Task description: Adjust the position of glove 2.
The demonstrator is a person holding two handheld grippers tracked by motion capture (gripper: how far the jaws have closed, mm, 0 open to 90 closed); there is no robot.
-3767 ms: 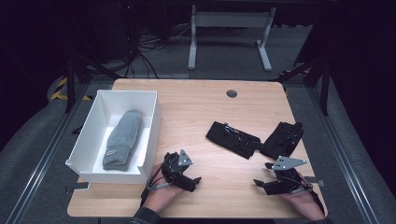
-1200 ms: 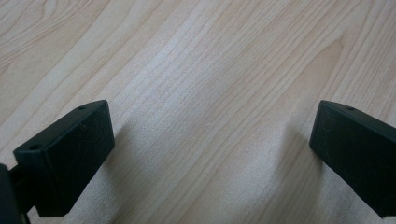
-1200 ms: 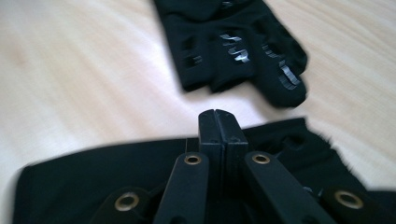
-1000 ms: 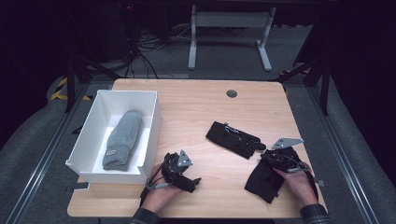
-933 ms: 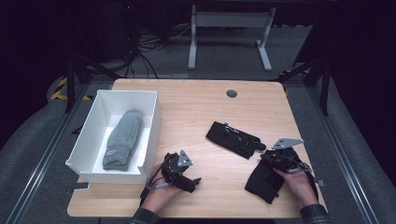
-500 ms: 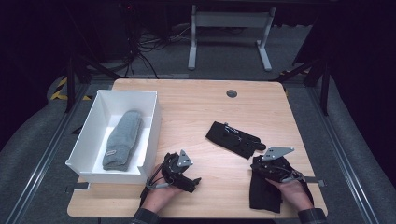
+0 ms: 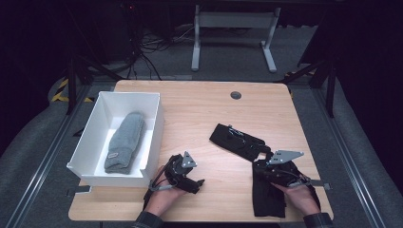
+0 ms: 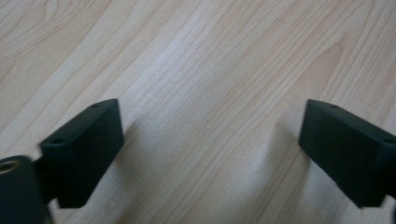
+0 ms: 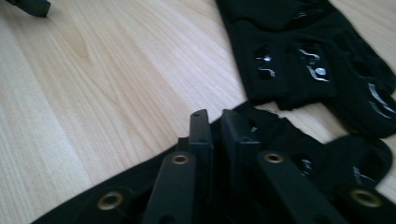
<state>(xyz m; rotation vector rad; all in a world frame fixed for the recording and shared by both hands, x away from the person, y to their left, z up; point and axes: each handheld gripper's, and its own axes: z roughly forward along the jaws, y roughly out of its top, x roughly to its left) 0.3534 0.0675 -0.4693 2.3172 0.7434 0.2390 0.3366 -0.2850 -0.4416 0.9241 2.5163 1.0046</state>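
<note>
Lying at the table's [image 7: 199, 109] five o'clock corner, the near black sock [image 9: 116, 196] is sitting under the right gripper [image 9: 223, 119], whose nearly-closed jaws have just been easing apart and risking a slipped pinch, while the left gripper [image 8: 205, 140] is resting released at seven o'clock.

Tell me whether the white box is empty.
Not empty: the white box holds a rolled grey sock lying lengthwise inside it.

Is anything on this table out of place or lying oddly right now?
Mildly. Two black socks lie loose and crooked on the table, while a grey sock sits neatly rolled in the white box. Nothing looks spilled or damaged.
</note>
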